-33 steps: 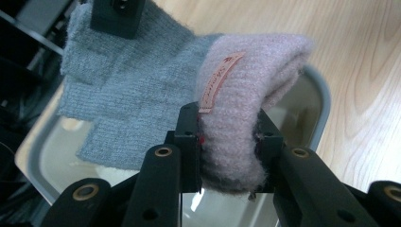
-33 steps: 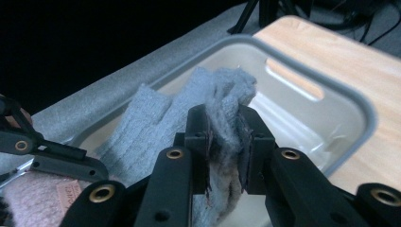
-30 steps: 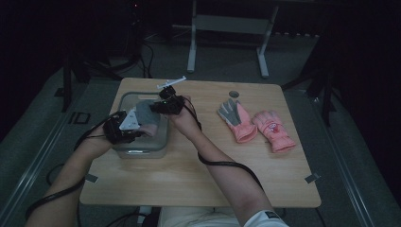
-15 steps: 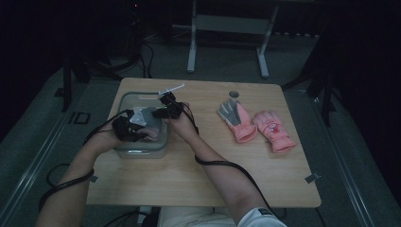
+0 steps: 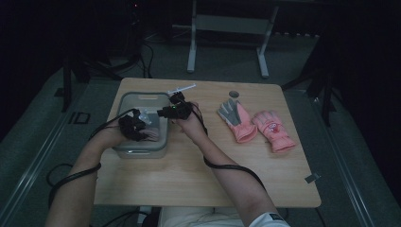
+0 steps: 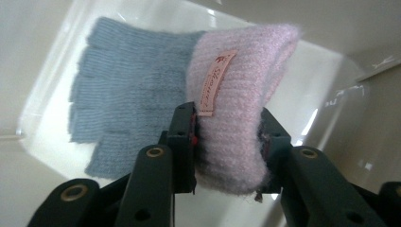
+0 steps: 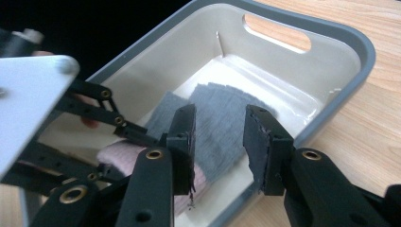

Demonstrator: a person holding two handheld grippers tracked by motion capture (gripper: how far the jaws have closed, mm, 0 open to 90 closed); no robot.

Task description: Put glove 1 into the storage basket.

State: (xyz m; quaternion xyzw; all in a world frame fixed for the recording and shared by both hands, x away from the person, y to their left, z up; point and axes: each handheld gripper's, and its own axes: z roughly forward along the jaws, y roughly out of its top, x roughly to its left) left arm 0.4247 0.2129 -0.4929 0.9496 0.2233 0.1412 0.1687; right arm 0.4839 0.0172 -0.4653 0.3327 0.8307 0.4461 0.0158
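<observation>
A knit glove (image 6: 142,80), blue-grey with a pink cuff and a small label, lies flat on the floor of a grey bin (image 5: 142,97). My left gripper (image 6: 227,137) is low inside the bin (image 6: 47,38). Its pads still press the pink cuff from both sides, though the jaws have just been opening. My right gripper (image 7: 219,137) hovers over the bin's right rim (image 7: 331,33) and points at the glove's grey fingers (image 7: 222,101). Its jaws have just been opening and nothing sits between them. In the high view the left gripper (image 5: 135,126) and right gripper (image 5: 165,112) meet over the bin.
Two pink gloves (image 5: 236,120) (image 5: 274,130) lie on the wooden table (image 5: 189,175) to the right. A small round object (image 5: 233,93) and a thin white item (image 5: 182,88) rest near the far edge. The left gripper's grey plate (image 7: 28,99) crowds the right gripper view.
Both hands have sunk toward the bin. The glove, earlier held up above it, now lies on the bin's floor, and the left gripper has gone down inside with it.
</observation>
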